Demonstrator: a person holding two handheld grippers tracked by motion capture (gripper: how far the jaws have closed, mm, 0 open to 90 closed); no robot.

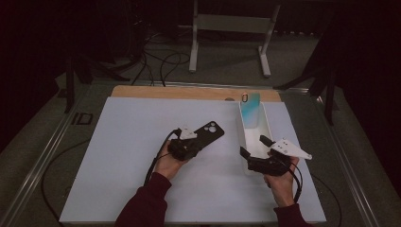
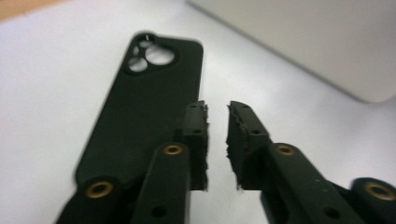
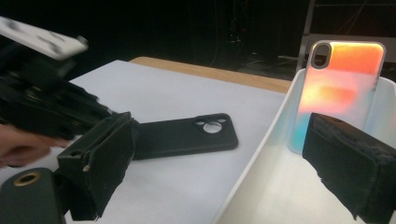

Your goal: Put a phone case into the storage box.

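The black phone case [image 1: 206, 133] lies flat on the white desk [image 1: 118, 156], camera cut-out pointing away from the person and toward the white bin [image 1: 246, 142] that stands to its right. In the left gripper view the case [image 2: 140, 112] rests on the desk just beside and partly under the left-hand finger, not between the two. The left gripper [image 1: 185, 147] sits over the case's near end, and its fingers [image 2: 196, 135] stand a narrow gap apart with nothing in that gap, so the case is not gripped.

Inside the bin an iridescent phone case [image 1: 249, 108] leans upright against the far wall; from the right gripper view it [image 3: 343, 88] shows orange and blue. That one looks already put away.

The right gripper [image 1: 255, 150] hovers at the bin's near end with its fingers [image 3: 100, 158] spread wide, one on either side of the bin's left wall and clear of it, holding nothing.

Judging from this, the sorting seems about half done: one case is in the bin, and the black one has yet to be grasped, lifted and carried across to join it.
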